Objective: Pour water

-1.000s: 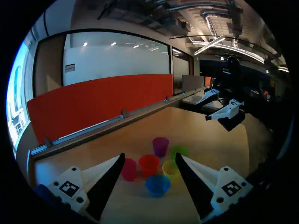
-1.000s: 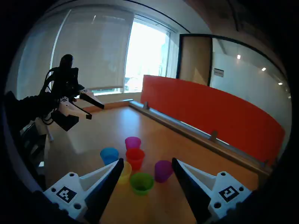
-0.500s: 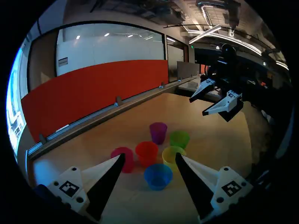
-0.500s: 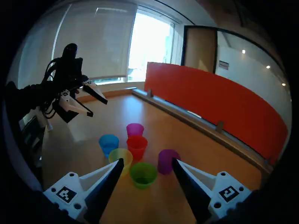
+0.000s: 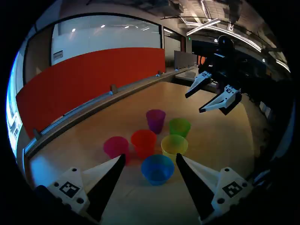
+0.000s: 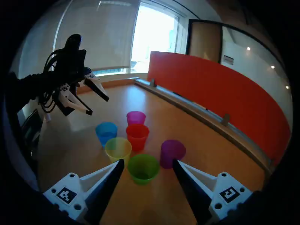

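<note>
Several coloured plastic cups stand clustered on a wooden table (image 5: 221, 138). In the left gripper view the blue cup (image 5: 157, 169) is nearest, just ahead of my open left gripper (image 5: 150, 162), with the yellow cup (image 5: 174, 144), red cup (image 5: 143, 141), pink cup (image 5: 116, 146), purple cup (image 5: 155, 120) and green cup (image 5: 179, 126) behind it. The right gripper (image 5: 210, 94) hangs open above the far side. In the right gripper view the green cup (image 6: 143, 168) lies just ahead of my open right gripper (image 6: 147, 165). The left gripper (image 6: 93, 100) hovers open beyond the blue cup (image 6: 106, 132).
A red partition (image 5: 86, 78) with a metal rail runs along one edge of the table. A bright window with a blind (image 6: 123, 41) lies behind the left gripper. A dark-sleeved arm (image 6: 26, 93) holds that gripper.
Both grippers have come down and closer to the cluster of cups, which now looks larger in both views. Both stay open.
</note>
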